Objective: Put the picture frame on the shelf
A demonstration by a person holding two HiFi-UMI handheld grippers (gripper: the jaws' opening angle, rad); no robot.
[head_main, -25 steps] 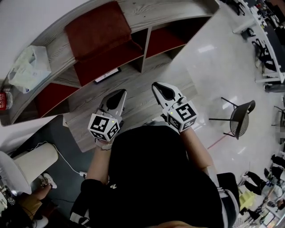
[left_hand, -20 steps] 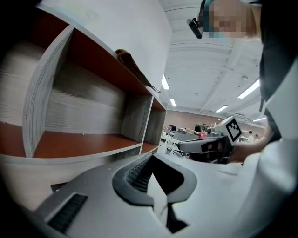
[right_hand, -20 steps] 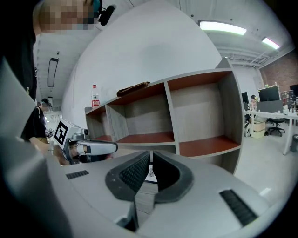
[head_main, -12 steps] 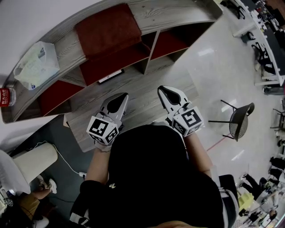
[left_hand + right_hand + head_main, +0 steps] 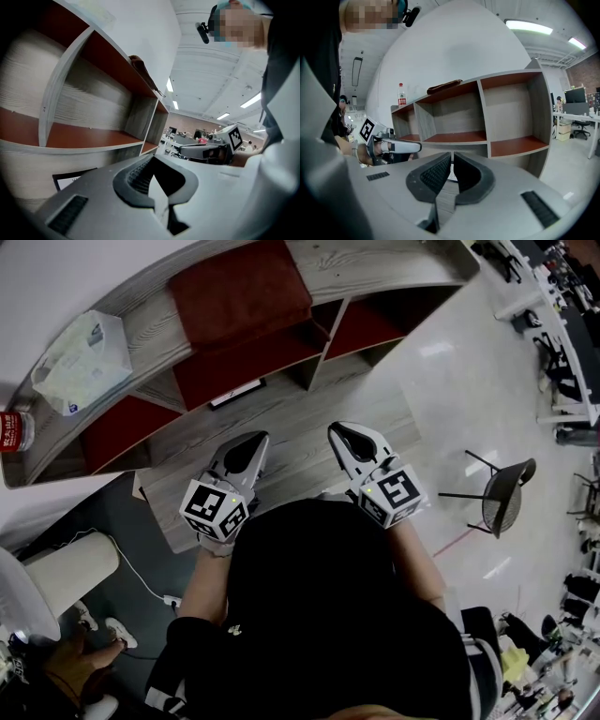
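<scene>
The left tongs (image 5: 249, 442) and the right tongs (image 5: 341, 435) are both closed. The pads of each pair are pressed together, and each pair's own view shows nothing held between them. In the head view they hover side by side near the middle of the frame, above the grey wooden top (image 5: 309, 423). Their tips are turned to the shelf (image 5: 375, 268) in the upper part.

The picture frame (image 5: 236, 394) lies flat on this grey top, a little up and left of centre. It is just in front of the lower red board (image 5: 230, 362) of the shelf and apart from both tongs. As it lies now, it is not in a compartment.

We think the main risk is in the grasp. The frame looks thin and lies flat on the wood, so the pads may catch only its edge. Then it could slide away, or turn and drop while it is lifted. Jaws that come down too steeply could scrape the wood or push the frame under the board. On the way in, a corner could knock the divider (image 5: 319, 329). If we stand the frame upright, it may fall forward.
</scene>
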